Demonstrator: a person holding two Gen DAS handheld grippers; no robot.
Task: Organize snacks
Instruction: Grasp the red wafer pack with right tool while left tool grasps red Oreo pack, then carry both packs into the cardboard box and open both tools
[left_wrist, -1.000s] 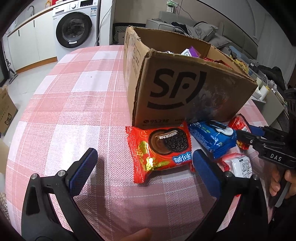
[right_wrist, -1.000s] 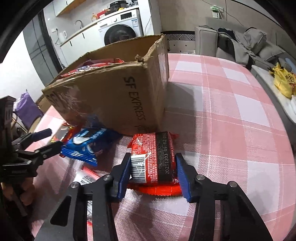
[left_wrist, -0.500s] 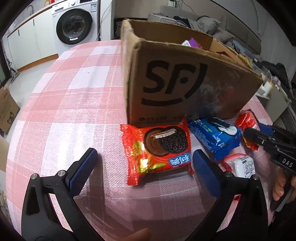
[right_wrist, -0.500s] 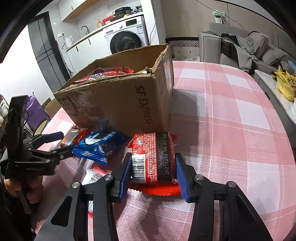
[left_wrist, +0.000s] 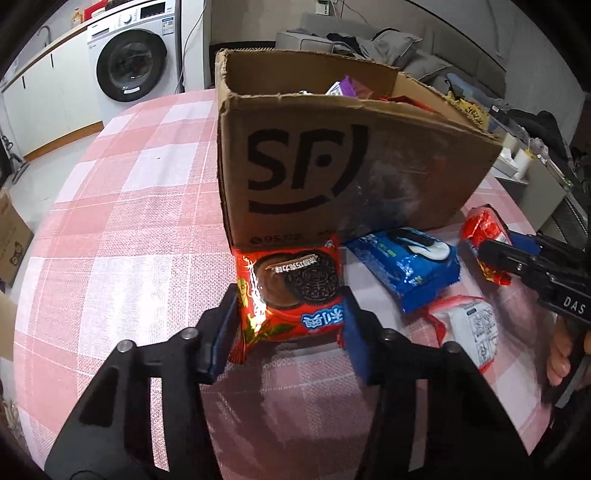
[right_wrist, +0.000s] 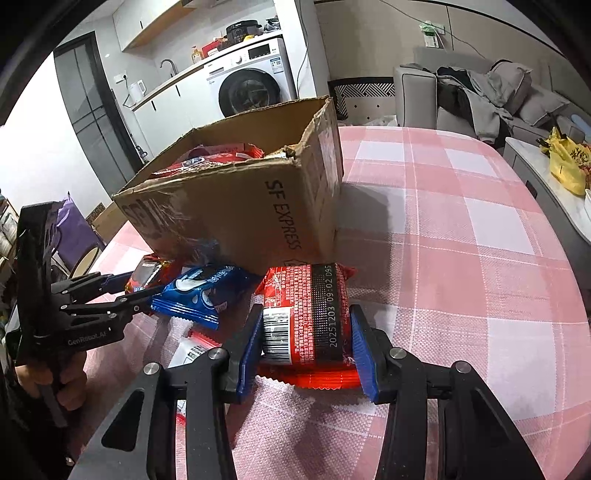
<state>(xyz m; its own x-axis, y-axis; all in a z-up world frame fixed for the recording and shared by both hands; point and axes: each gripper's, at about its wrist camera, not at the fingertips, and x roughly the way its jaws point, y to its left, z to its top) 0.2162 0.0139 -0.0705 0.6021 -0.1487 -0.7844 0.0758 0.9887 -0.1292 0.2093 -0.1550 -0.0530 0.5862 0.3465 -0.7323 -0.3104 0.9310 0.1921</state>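
Pink checked tablecloth (left_wrist: 129, 221) carries everything. We see the Oreo pack (left_wrist: 295, 288) against the box's (left_wrist: 332, 177) near left corner, the left gripper (left_wrist: 290, 299) clamped on its sides. Our right gripper (right_wrist: 306, 321) pinches a barcoded pack (right_wrist: 310, 295), with a blue pack (right_wrist: 199, 291) just left.

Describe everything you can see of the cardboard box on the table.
The cardboard box is brown corrugated card, open at the top, its rim ragged and torn. One side bears a black SF logo and the adjoining side reads SF EXPRESS; shiny scuffed tape crosses the logo face. It stands upright on the pink checked tablecloth and holds snack packs. A red Oreo pack lies against its base.
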